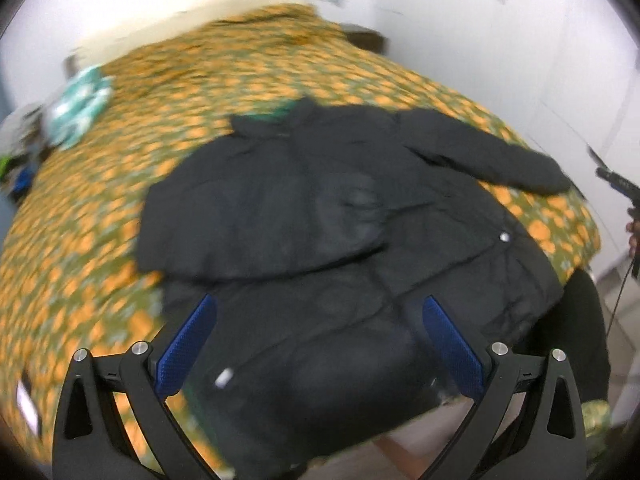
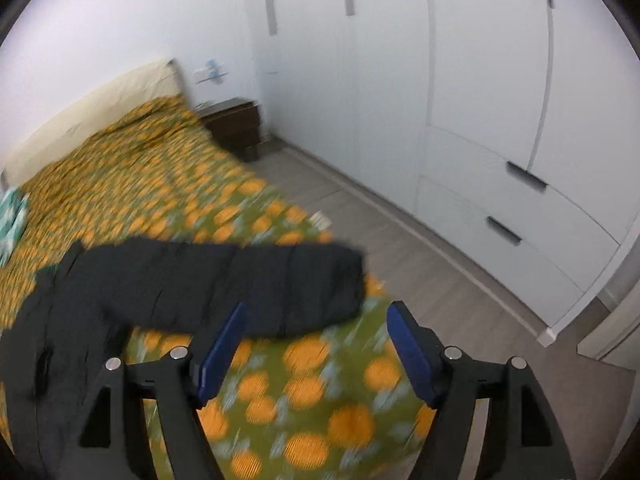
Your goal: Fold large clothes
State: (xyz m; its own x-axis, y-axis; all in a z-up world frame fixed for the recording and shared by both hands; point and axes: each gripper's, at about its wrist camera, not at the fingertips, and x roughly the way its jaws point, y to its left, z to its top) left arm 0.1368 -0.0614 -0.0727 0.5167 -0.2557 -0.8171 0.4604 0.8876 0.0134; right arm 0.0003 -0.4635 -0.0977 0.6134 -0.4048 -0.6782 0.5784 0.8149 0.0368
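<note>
A large black jacket (image 1: 320, 208) lies spread on the bed, its left side folded over the body and its right sleeve (image 1: 492, 156) stretched out to the right. My left gripper (image 1: 320, 312) is open and empty, hovering over the jacket's lower hem. In the right wrist view the sleeve (image 2: 248, 280) lies across the bedspread just ahead of my right gripper (image 2: 316, 316), which is open and empty above the bed. The right gripper also shows at the far right edge of the left wrist view (image 1: 616, 184).
The bed has an orange and green patterned cover (image 2: 160, 184) and a cream headboard (image 2: 92, 108). A teal and white cloth (image 1: 80, 104) lies at its left side. A dark nightstand (image 2: 234, 124), white wardrobe doors (image 2: 480, 100) and grey floor (image 2: 400, 248) are to the right.
</note>
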